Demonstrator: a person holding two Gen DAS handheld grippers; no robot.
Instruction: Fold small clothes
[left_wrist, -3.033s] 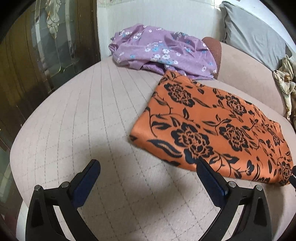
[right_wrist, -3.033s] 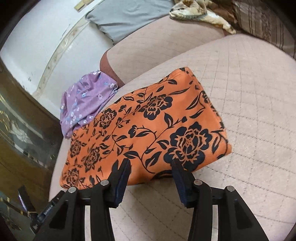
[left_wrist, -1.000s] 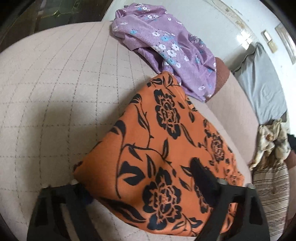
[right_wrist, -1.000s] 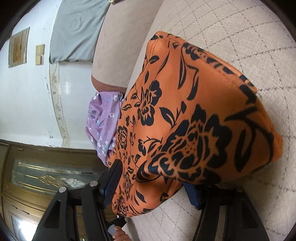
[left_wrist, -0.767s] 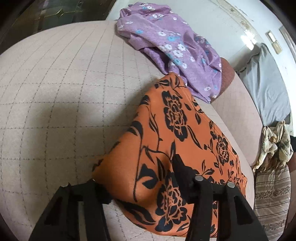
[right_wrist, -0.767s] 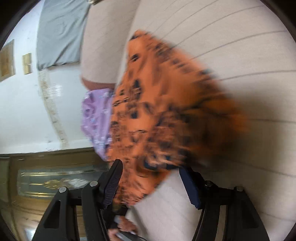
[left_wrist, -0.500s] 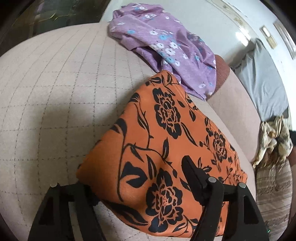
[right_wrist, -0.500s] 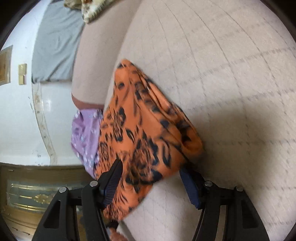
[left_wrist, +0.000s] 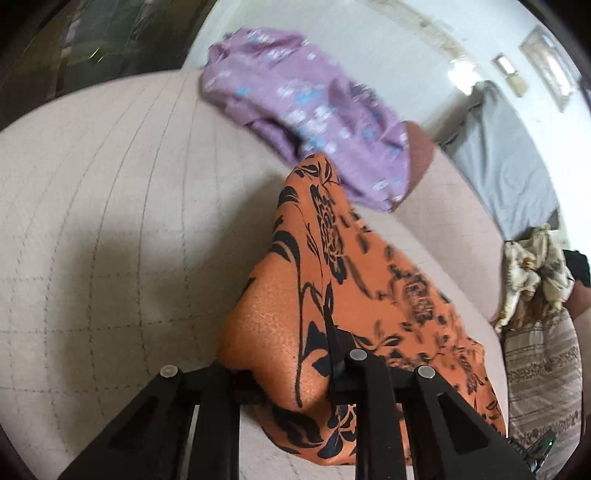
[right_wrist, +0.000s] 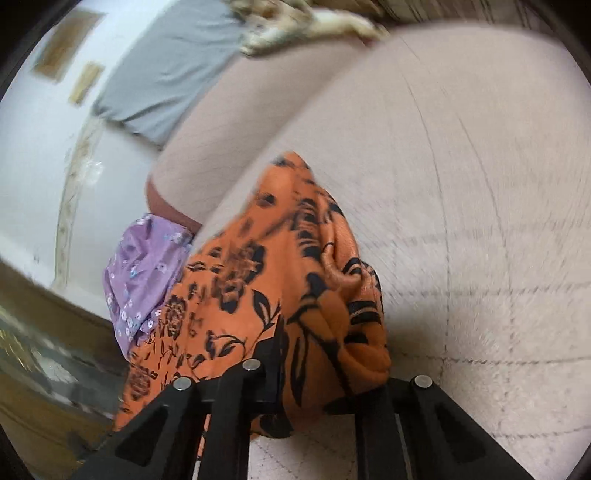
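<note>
An orange cloth with black flowers (left_wrist: 332, 273) lies on the beige quilted cushion (left_wrist: 110, 206). My left gripper (left_wrist: 284, 373) is shut on the cloth's near corner and lifts it off the cushion. In the right wrist view the same orange cloth (right_wrist: 266, 280) is bunched up, and my right gripper (right_wrist: 317, 384) is shut on its other near corner, raised above the cushion (right_wrist: 461, 206). The middle of the cloth sags between the two grips.
A crumpled purple flowered garment (left_wrist: 310, 110) lies at the back of the cushion and also shows in the right wrist view (right_wrist: 144, 273). A grey pillow (left_wrist: 502, 162) leans on the wall. Patterned cloths (left_wrist: 532, 266) lie at the right.
Both grippers have closed on the near corners of the orange cloth and raised them. The cloth, flat before, now bunches and hangs between them.
</note>
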